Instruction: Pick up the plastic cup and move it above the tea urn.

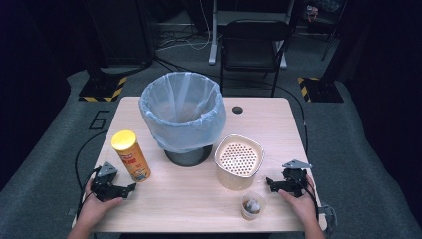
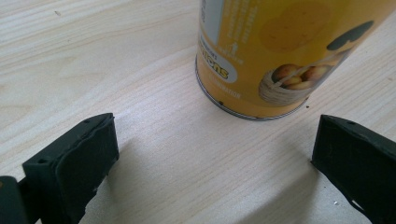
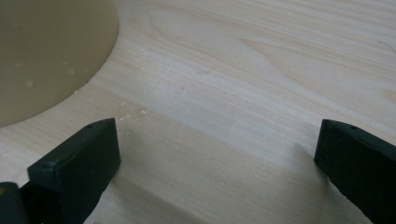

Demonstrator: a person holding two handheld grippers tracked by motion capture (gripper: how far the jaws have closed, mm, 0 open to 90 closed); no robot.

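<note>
1. high view: left tool (image 1: pixel 130 188) rests on the surface (image 1: pixel 189 199) just beside the yellow can (image 1: pixel 131 155), jaws spread wide, nothing between them. right tool (image 1: pixel 269 183) lies near the beige strainer tub (image 1: pixel 238 161), also spread wide and empty.
2. the can stands upright at the near left of the surface, left of the lined bin (image 1: pixel 182 117). a small clear cup (image 1: pixel 252 205) with something crumpled inside sits at the front edge, between the tub and the right hand (image 1: pixel 301 201).
3. risk: the can is tall and narrow; a push from one jaw before the other meets it would likely tip or roll it.
4. risk: the cup is close to the right hand and to the front edge; a careless sweep could knock it off.
5. risk: the bin liner hangs loose over the rim; a can dropped against the rim might drag it in.
6. writing, left gripper view: the can (image 2: pixel 280 56) shows a basket of potatoes and small print, partly "…ps"; too blurred to read a brand. a "6" (image 1: pixel 100 119) is marked on the floor left of the surface.
</note>
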